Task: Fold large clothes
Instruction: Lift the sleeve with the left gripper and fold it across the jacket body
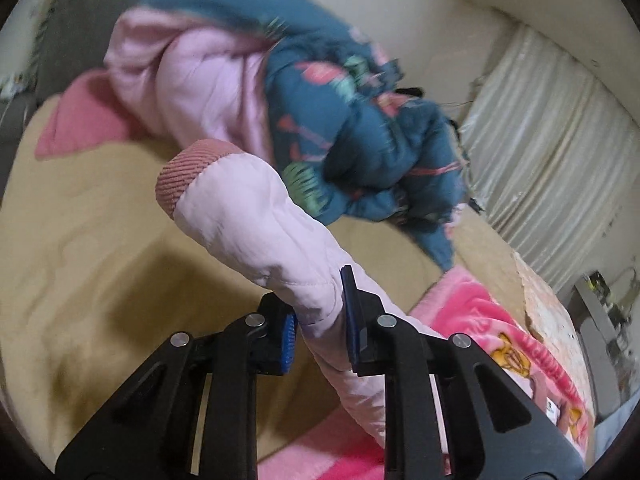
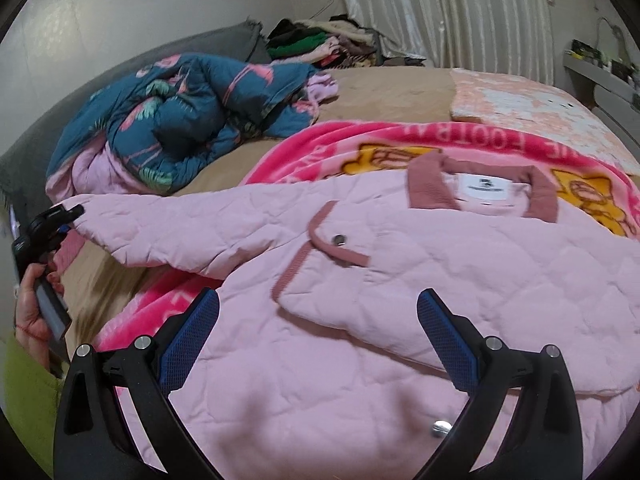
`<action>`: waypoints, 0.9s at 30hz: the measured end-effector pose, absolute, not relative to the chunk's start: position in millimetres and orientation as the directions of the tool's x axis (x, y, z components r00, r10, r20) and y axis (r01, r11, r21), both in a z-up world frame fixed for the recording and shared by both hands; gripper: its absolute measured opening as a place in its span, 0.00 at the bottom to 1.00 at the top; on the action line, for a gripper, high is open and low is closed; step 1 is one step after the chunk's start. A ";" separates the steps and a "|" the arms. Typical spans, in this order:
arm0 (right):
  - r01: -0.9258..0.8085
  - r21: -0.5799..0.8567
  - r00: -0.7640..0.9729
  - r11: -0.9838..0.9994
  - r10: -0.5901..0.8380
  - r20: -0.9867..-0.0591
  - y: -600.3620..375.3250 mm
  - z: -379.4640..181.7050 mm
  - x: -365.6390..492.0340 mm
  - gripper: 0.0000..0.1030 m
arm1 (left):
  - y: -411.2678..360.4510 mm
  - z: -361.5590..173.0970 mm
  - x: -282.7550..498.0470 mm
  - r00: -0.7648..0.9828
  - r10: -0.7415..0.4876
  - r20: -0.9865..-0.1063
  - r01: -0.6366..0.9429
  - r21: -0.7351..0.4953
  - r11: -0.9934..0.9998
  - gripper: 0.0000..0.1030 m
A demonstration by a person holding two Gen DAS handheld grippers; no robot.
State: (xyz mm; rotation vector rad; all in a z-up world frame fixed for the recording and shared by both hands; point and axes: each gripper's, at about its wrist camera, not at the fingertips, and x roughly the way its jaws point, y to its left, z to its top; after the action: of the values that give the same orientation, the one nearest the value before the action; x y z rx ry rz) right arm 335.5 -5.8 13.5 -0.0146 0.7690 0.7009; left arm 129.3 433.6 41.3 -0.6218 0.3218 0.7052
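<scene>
Pale pink quilted jacket [image 2: 360,280] with dusty-rose ribbed collar and trim lies spread front-up on the bed, resting mostly on a bright pink plush blanket [image 2: 360,140] printed with yellow cartoon figures and letters. Its white neck label shows inside the collar, and a flapped chest pocket with a metal snap sits near the middle of the right wrist view. One sleeve [image 1: 256,232] stretches out to the left of that view, lifted off the tan bedsheet [image 1: 80,260].

The left hand-held gripper [image 1: 320,328] is clenched on that sleeve: its blue pads [image 1: 289,336] press the padded fabric from both sides, a little way back from the ribbed rose cuff [image 1: 188,172], which sticks up and forward beyond the jaws. In the right wrist view the same tool appears at the far left edge, held by a person's hand [image 2: 32,304] above a lime-green sleeve [image 2: 28,392].

The right hand-held gripper [image 2: 320,340] is released, its jaws standing wide apart just above the lower front of the jacket, with nothing pinched between them; whether they touch the fabric cannot be told.

Behind the sleeve, a crumpled teal quilt [image 2: 180,112] with a pink flamingo print and pale pink lining lies heaped on the bedsheet. A pile of mixed clothes [image 2: 320,48] sits by the wall near a pleated cream curtain [image 2: 460,12].
</scene>
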 end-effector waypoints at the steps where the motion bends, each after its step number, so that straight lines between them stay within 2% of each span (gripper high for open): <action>1: -0.578 0.243 0.510 0.779 0.578 -0.637 -14.4 13.9 335.4 0.96 | 428.4 47.3 129.2 0.731 0.499 -0.465 -0.679 -0.420 0.603 0.12; 9: -0.530 0.262 0.586 0.806 0.572 -0.574 -69.6 22.2 330.9 0.96 | 372.3 94.2 138.7 0.761 0.497 -0.418 -0.639 -0.349 0.685 0.12; 17: -0.479 0.345 0.612 0.807 0.589 -0.528 -122.4 27.2 332.9 0.96 | 317.0 137.9 159.4 0.792 0.480 -0.376 -0.589 -0.270 0.762 0.12; 27: -0.445 0.409 0.629 0.797 0.603 -0.491 -172.8 29.0 331.3 0.96 | 246.0 165.4 176.6 0.843 0.425 -0.330 -0.502 -0.197 0.842 0.09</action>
State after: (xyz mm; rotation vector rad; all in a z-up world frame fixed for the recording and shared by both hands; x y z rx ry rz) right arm 331.3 -172.8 29.0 0.2597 0.6554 0.6079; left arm 176.6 246.0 165.4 -0.2833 0.2805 0.4965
